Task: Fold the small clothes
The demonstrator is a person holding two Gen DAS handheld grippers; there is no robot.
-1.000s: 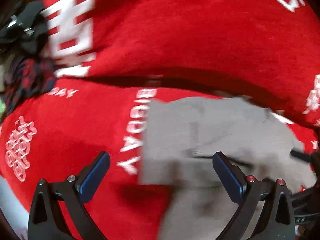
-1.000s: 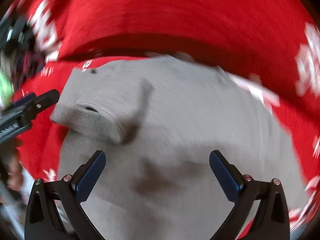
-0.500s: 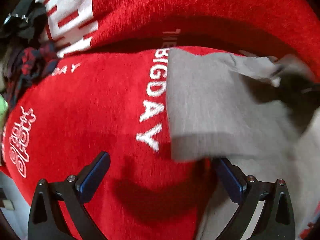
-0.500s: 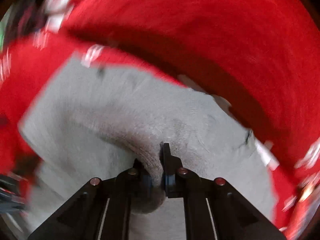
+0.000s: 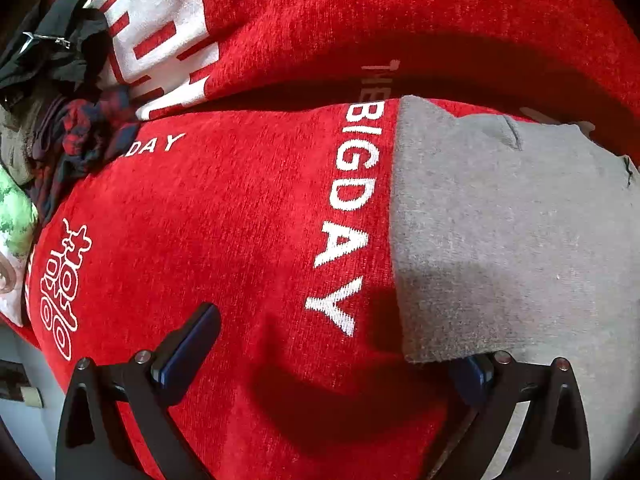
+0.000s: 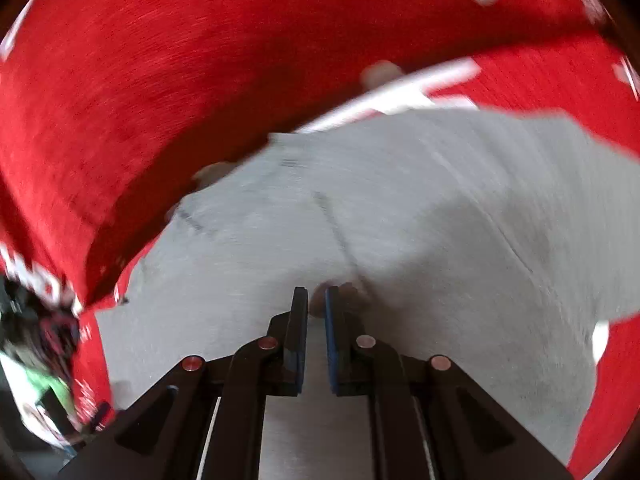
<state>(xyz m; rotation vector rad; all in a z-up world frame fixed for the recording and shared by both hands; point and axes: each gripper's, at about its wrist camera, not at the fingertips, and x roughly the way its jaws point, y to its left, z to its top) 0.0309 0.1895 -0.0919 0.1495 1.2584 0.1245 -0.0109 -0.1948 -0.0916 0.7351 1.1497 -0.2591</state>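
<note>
A grey garment lies flat on a red blanket printed with white lettering. In the left wrist view it covers the right half of the picture, and its straight left edge runs just beside the white "BIG DAY" text.

The left gripper is spread wide. 1 blue-padded finger hovers over bare red blanket; the other sits at the garment's near corner, with the cloth edge lapping over its tip. Nothing lies between the 2 fingers but blanket.

The right gripper is nearly closed, only a narrow slit between its pads. A small bump of grey garment sits right at the fingertips, but motion blur makes it impossible to tell whether cloth is actually pinched.

No containers show. Left of the garment the blanket offers a broad open stretch. At the far left edge a heap of dark and plaid clothes crowds the blanket's border, with a green-patterned item below it. A raised red fold bounds the far side.
</note>
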